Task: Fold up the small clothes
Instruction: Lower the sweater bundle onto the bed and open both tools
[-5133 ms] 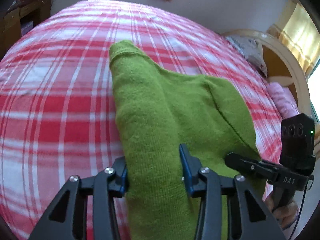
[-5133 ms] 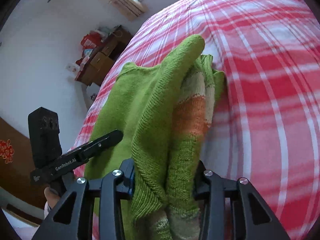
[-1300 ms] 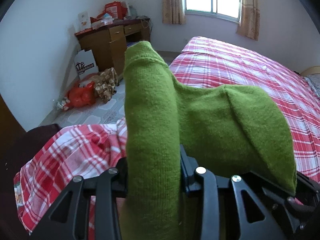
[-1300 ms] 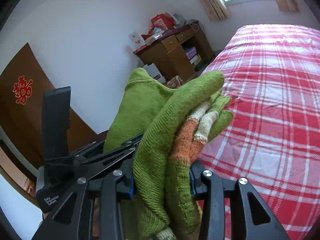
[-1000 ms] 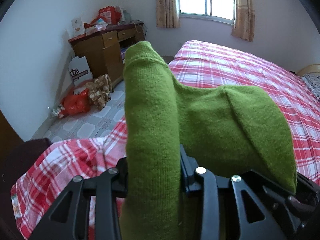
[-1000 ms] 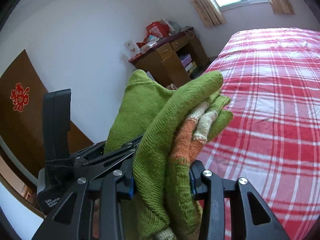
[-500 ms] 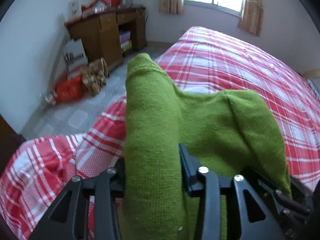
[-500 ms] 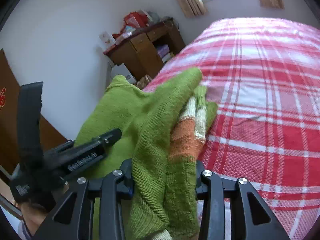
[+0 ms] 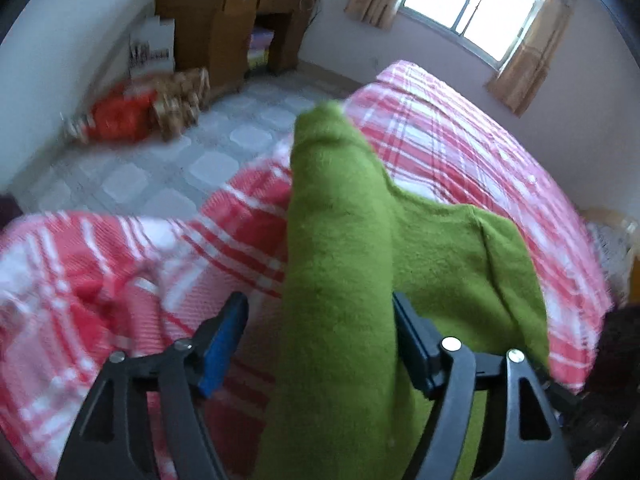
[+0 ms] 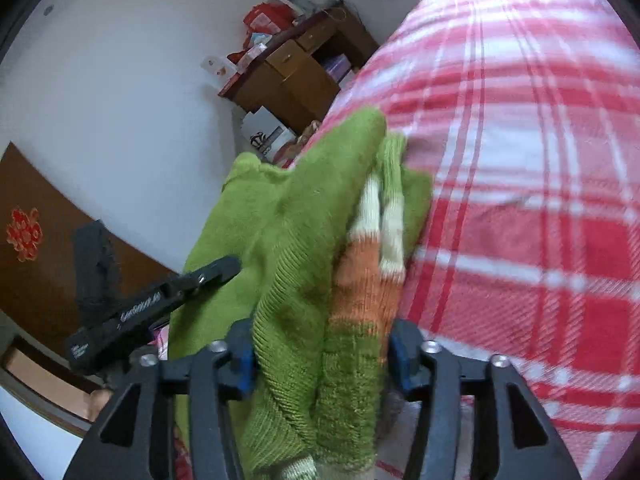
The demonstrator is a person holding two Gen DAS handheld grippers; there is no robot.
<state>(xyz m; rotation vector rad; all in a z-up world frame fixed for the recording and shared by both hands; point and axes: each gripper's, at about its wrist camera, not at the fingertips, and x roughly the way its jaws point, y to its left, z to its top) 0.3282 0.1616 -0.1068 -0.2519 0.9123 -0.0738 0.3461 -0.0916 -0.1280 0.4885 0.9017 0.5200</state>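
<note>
The green sweater point(image 9: 340, 280) hung folded over the red plaid bed point(image 9: 460, 152), between both tongs. The left gripper point(image 9: 318, 340) had just been opening and stood clear on one side; the right gripper point(image 10: 320, 354) had also been opening, its pads seemingly only brushing the knit. Soft, light, floppy knit, probably best pinched at the thick folded edge.

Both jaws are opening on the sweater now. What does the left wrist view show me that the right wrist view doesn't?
Only the left wrist view shows the window, the tiled floor and a clear gap beside the left gripper, whose jaws have just been opening.

Only the right wrist view shows the orange and cream stripes and the right gripper, jaws also just opening, sweater between them.

Both show the green sweater, plaid bedspread and wooden desk.
</note>
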